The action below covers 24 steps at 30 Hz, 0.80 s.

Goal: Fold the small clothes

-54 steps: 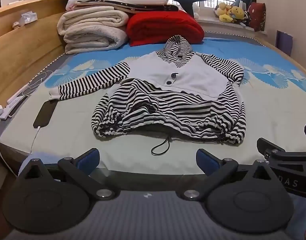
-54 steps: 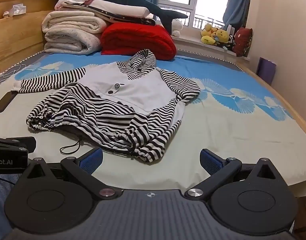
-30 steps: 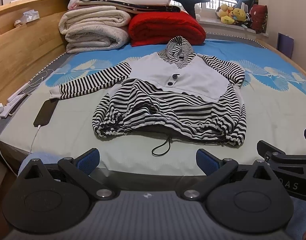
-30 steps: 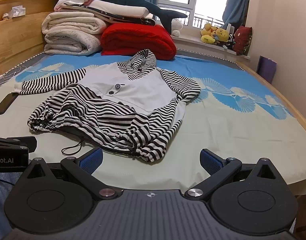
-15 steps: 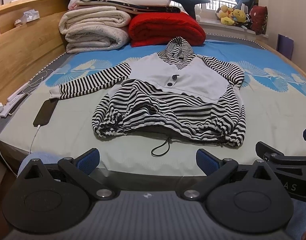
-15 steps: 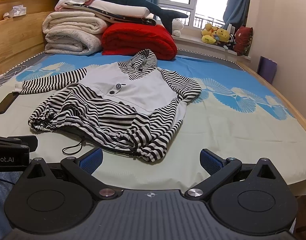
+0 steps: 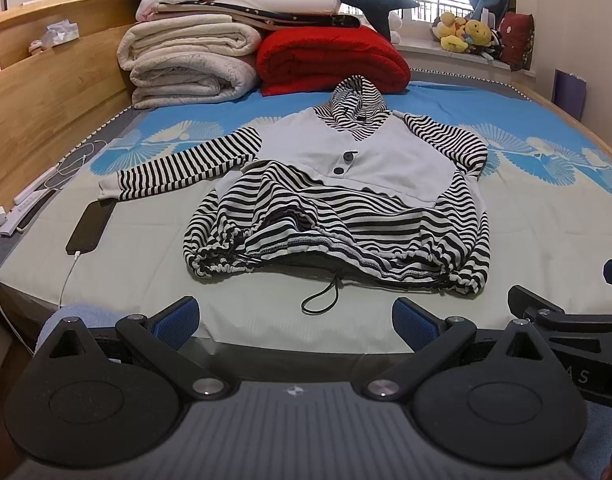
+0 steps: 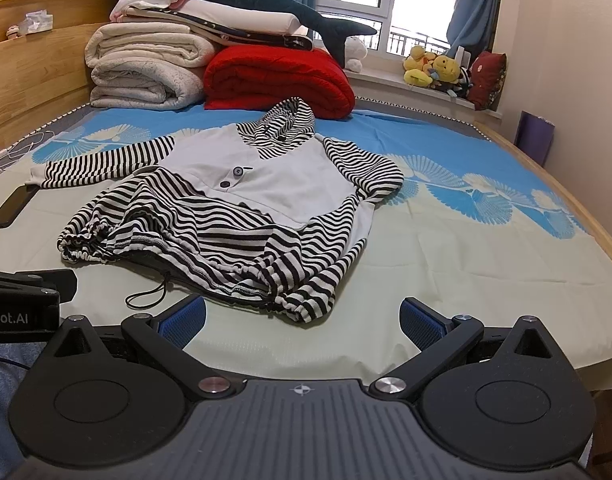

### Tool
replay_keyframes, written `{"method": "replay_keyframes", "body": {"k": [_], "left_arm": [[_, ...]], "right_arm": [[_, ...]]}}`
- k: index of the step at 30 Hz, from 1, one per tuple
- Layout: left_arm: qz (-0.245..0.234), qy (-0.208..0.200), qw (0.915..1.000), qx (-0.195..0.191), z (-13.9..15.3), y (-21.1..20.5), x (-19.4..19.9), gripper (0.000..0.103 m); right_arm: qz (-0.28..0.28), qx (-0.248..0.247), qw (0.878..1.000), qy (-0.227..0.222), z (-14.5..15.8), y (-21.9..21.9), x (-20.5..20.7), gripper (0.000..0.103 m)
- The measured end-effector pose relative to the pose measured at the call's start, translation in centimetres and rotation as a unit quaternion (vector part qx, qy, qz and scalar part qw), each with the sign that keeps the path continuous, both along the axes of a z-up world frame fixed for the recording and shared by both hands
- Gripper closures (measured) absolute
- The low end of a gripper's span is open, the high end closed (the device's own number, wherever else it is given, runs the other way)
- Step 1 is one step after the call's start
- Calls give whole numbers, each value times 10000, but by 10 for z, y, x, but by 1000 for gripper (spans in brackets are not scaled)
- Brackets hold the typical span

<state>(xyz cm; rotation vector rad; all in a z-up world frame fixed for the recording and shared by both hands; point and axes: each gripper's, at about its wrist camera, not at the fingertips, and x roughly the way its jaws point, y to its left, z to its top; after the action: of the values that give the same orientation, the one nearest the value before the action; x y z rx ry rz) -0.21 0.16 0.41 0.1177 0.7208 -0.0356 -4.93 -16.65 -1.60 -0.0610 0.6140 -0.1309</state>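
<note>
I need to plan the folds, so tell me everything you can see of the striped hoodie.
The hoodie lies front up on the bed sheet, hood toward the blankets. It looks like soft knit: pale grey chest with two dark buttons, black-and-white striped hood, sleeves and lower body. One sleeve stretches out flat, the other is bent in. The gathered hem is rumpled, its black cord looping onto the sheet. Neither gripper touches it.

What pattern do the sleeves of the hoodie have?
Black and white stripes on the sleeves of the hoodie; clearest in the left wrist view.

1 striped hoodie (image 7: 346, 196) with 2 buttons (image 7: 344, 163); 1 phone (image 7: 89, 227) (cable plugged in); 1 red blanket (image 7: 330, 60); 2 cream rolled blankets (image 7: 189, 66); 1 shark plush (image 8: 273, 0); 2 grippers.
</note>
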Motion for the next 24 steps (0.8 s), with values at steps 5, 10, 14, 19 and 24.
{"method": "replay_keyframes", "body": {"k": [5, 10, 14, 19, 24], "left_arm": [[-1, 1, 10000, -5, 0, 0, 0, 0], [3, 7, 10000, -24, 0, 1, 0, 0], [9, 19, 10000, -37, -1, 2, 1, 0], [-2, 44, 10000, -48, -2, 1, 2, 0], [1, 122, 9999, -60, -5, 0, 6, 0]], "right_arm": [[-2, 4, 10000, 10, 0, 1, 0, 1], [0, 0, 10000, 26, 0, 2, 0, 1], [5, 2, 10000, 54, -1, 2, 1, 1], [14, 4, 10000, 82, -2, 2, 3, 1], [21, 50, 9999, 153, -5, 1, 6, 1]]}}
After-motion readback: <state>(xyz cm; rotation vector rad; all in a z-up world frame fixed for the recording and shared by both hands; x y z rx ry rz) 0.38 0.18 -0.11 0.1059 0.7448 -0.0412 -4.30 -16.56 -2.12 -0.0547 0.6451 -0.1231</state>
